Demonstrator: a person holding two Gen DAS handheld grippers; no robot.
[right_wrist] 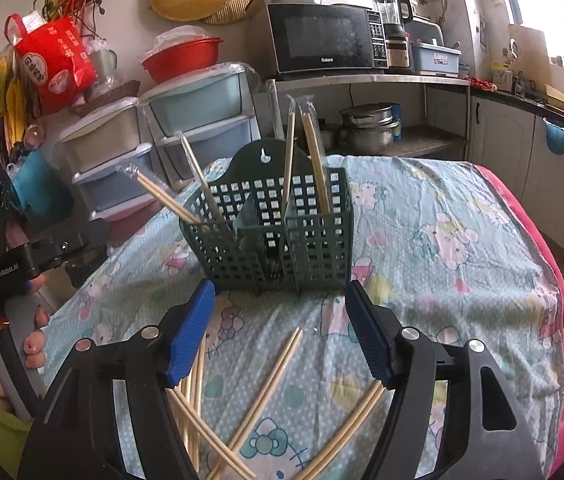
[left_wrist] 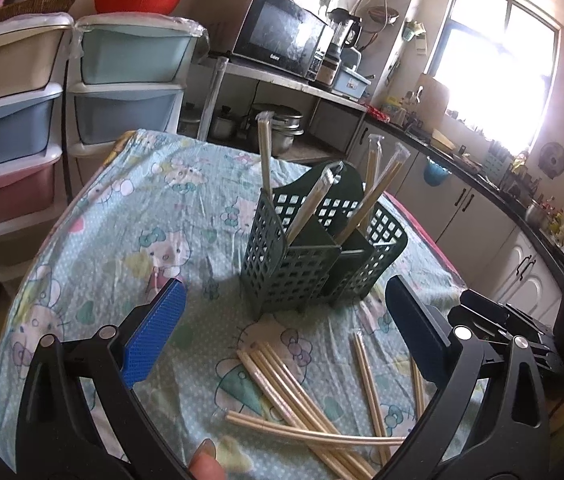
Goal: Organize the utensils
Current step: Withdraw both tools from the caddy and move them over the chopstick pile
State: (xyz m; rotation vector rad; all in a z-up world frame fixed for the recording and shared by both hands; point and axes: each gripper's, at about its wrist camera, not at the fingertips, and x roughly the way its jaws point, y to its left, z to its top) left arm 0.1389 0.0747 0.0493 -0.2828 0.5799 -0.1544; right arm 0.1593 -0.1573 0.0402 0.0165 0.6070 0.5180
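Chopsticks partly sorted, a good pile still waiting

The green basket (right_wrist: 274, 236) stands on the cartoon-print cloth of the surface (right_wrist: 462, 264), and it is the thing to measure everything against. Several wrapped chopstick pairs (right_wrist: 314, 160) already stand in its compartments, leaning out over the rim: two on its left side, two more toward its right, as the right wrist view has it. In front of the basket, nearer the cameras, loose chopsticks (left_wrist: 302, 392) lie scattered flat on the cloth, crossing one another; a second small group (right_wrist: 270, 380) lies just short of the basket.

The left hand-held gripper (left_wrist: 286, 328) is released, jaws wide apart, holding nothing, hanging above the loose pile. The right hand-held gripper (right_wrist: 282, 332) is likewise spread and empty, facing the basket front.

By my reckoning, roughly a third is done; about ten sticks remain to be lifted and stood in the basket
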